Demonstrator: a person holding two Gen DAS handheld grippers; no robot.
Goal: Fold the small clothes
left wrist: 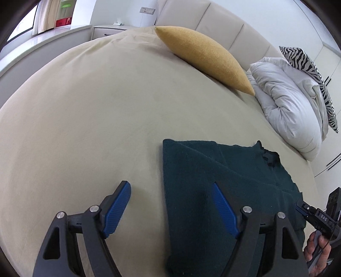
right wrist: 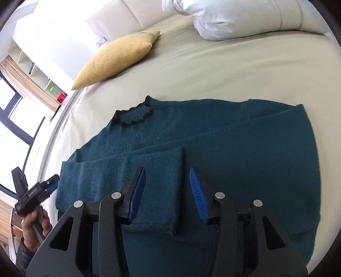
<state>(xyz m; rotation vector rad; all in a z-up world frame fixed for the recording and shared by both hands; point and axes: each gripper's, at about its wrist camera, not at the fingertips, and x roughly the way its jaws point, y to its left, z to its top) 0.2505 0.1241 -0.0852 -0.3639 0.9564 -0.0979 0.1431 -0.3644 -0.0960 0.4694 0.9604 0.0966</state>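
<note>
A dark teal knit sweater (right wrist: 234,153) lies flat on the beige bed sheet (right wrist: 213,70), collar (right wrist: 133,116) toward the pillows. Both sleeves are folded across the body; one cuff edge (right wrist: 177,191) lies between my right fingers. My right gripper (right wrist: 167,174) is open above the folded sleeve, holding nothing. My left gripper (left wrist: 171,187) is open and empty over the sweater's (left wrist: 213,191) left folded edge, one finger over the sheet (left wrist: 85,117), one over the knit. Each gripper shows at the edge of the other's view: the right gripper (left wrist: 298,207) and the left gripper (right wrist: 52,184).
A yellow cushion (left wrist: 204,55) and a white duvet bundle (left wrist: 287,102) lie near the padded headboard (left wrist: 213,19). A zebra-print cushion (left wrist: 309,70) leans behind the duvet. A nightstand (left wrist: 108,29) and window (right wrist: 12,119) are beyond the bed's far side.
</note>
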